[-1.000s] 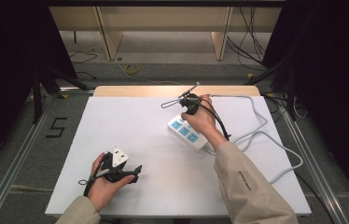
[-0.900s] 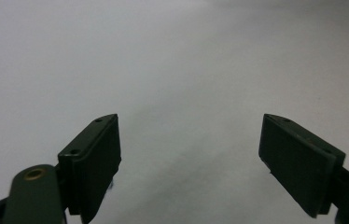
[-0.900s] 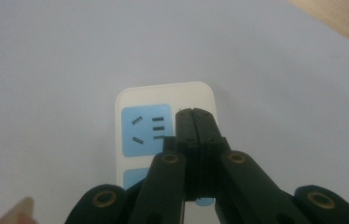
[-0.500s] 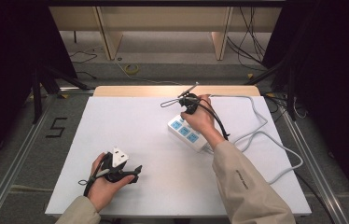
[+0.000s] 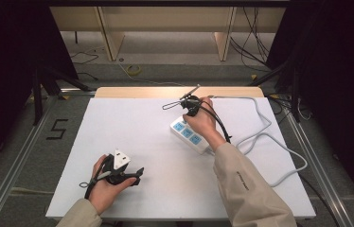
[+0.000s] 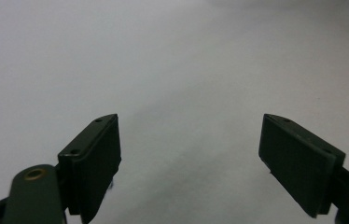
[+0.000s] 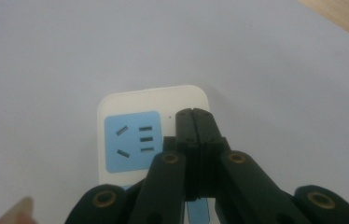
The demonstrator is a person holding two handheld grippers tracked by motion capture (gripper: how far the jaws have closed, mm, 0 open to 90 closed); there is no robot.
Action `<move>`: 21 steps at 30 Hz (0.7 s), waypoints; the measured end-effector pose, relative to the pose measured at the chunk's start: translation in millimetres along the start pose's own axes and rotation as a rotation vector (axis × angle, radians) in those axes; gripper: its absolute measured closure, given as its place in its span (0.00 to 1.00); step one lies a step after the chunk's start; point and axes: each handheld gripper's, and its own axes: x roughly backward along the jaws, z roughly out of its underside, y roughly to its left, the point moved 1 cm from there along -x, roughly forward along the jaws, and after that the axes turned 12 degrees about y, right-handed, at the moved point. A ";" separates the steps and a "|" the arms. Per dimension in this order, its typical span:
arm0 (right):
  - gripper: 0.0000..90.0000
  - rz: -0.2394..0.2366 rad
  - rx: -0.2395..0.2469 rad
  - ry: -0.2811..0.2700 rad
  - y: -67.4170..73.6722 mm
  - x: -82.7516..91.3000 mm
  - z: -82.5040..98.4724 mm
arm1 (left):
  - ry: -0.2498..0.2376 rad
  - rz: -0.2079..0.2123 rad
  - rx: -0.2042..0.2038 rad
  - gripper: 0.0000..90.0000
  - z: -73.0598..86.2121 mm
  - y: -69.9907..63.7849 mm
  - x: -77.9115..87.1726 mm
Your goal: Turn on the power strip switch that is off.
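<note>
A white power strip [image 5: 189,134] with blue socket faces lies on the white table top [image 5: 132,127], right of the middle. My right gripper [image 5: 187,112] hangs over the strip's far end, held by the person's right hand. In the right gripper view its jaws are pressed together with nothing between them, their tips [image 7: 193,122] just above the strip's end, beside a blue socket [image 7: 132,141]. My left gripper [image 5: 137,173] rests low near the table's front left in the person's left hand. Its jaws stand wide apart [image 6: 189,154] over bare table.
The strip's white cable [image 5: 266,137] loops across the right side of the table and off its edge. A wooden strip [image 5: 165,92] runs along the table's far edge. Metal rails [image 5: 19,161] flank the table, and dark cables lie on the floor behind.
</note>
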 end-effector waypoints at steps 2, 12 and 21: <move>1.00 -0.001 -0.002 0.001 -0.2 -0.7 -0.3 | 0.000 0.000 0.001 0.23 0.0 0.0 0.0; 1.00 0.002 0.000 0.001 0.3 -3.7 -2.4 | 0.000 0.001 0.000 0.23 0.1 0.1 -0.2; 1.00 0.008 0.003 0.006 1.7 -7.1 -3.9 | 0.001 0.003 -0.001 0.23 0.2 0.1 -0.3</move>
